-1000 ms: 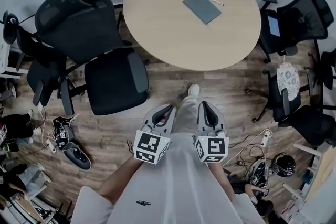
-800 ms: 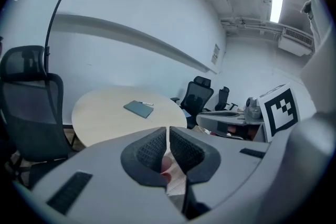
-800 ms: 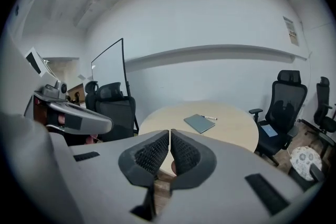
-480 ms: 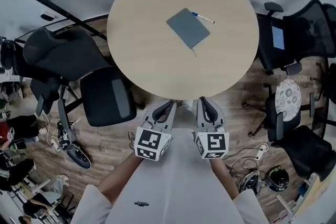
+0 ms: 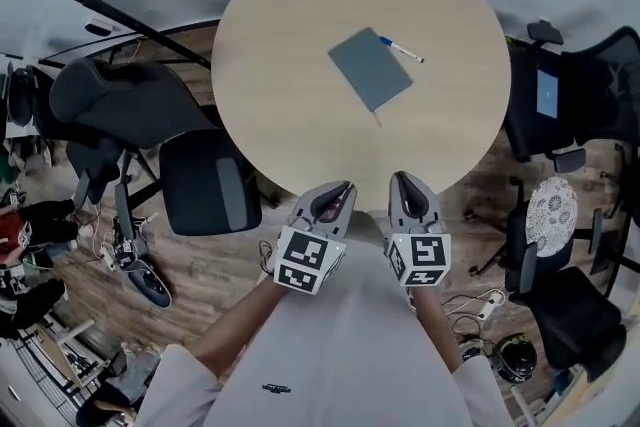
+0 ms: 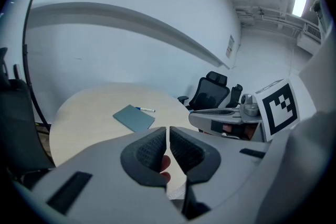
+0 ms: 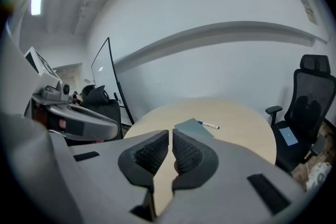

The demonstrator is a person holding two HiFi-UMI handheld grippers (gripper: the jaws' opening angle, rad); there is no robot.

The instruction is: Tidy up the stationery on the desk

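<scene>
Both grippers sit low in the head view, held side by side just in front of the person's torso, marker cubes facing up. L gripper (image 5: 345, 186) has its jaws pressed together w/ nothing btwn the pads. R gripper (image 5: 401, 177) is likewise closed & empty, w/ only a hairline slit showing in its own view. From above, both tips overlap the near rim of a round, pale-wood table (image 5: 280, 75) & point across it. On the tabletop, toward the far right, lies a grey-blue notebook (image 5: 370, 68), flat, cover closed, turned at an angle. A white pen w/ a blue end (image 5: 401, 49) lies just beside the notebook's far right corner; whether they touch can't be told. Both items are well apart from the grippers. A black office chair (image 5: 200, 177) stands at the table's left, seat nr the rim. More black chairs (image 5: 575, 90) stand at the right. Floor (image 5: 225, 265) is wood plank, w/ shoes (image 5: 148, 287) & cables at lower left.
</scene>
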